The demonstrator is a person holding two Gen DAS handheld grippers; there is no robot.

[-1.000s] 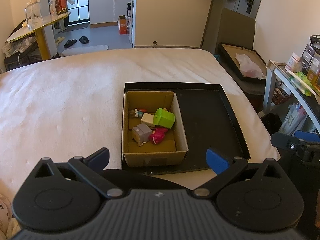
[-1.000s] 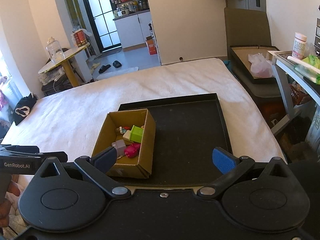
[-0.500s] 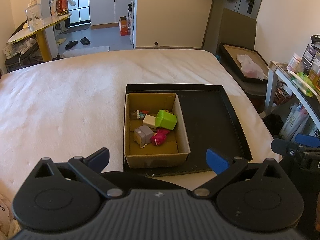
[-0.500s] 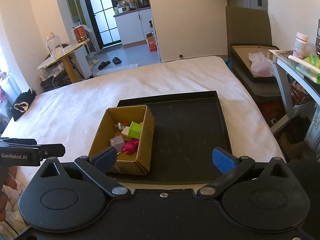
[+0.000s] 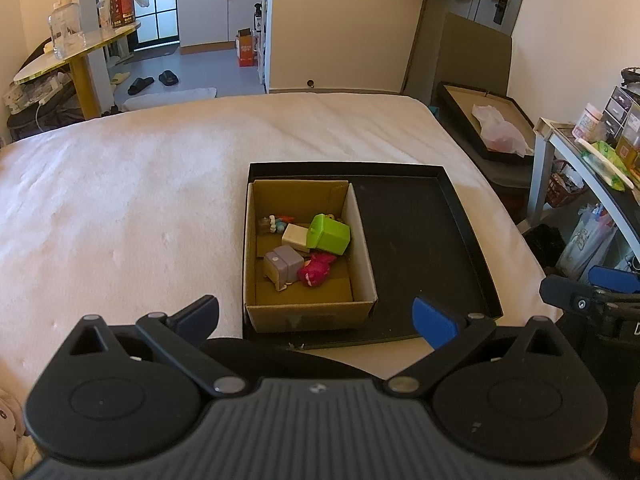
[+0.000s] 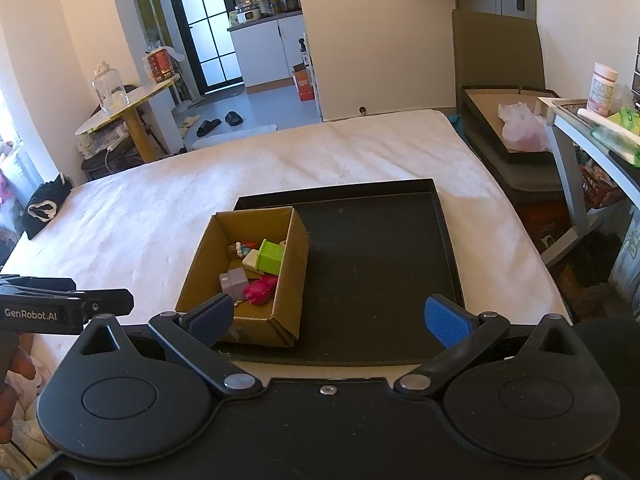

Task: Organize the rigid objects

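Both my claws, left [image 5: 316,316] and right [image 6: 328,316], are spread and empty; I'd drop straight into the box [image 5: 308,312] just ahead for the green block [image 5: 330,234].

A brown cardboard box [image 5: 310,312] is sitting in a matte black tray [image 5: 416,240], which is showing faint pale specks, on a cream-white bed cover [image 5: 120,208]. Inside the box, a lime-green block [image 5: 330,234] is glowing brightest, lying against a cream block [image 5: 295,237], with a grey-lilac block [image 5: 283,265] and a magenta toy [image 5: 317,273] in front of them. A small figure [image 5: 274,223] behind is mixing white, blue and red. The left gripper [image 5: 316,318] and right gripper [image 6: 328,318] are showing black bodies with blue finger pads [image 6: 442,320]. White "GenRobot.AI" lettering is standing out on the black casing at left in the right wrist view.
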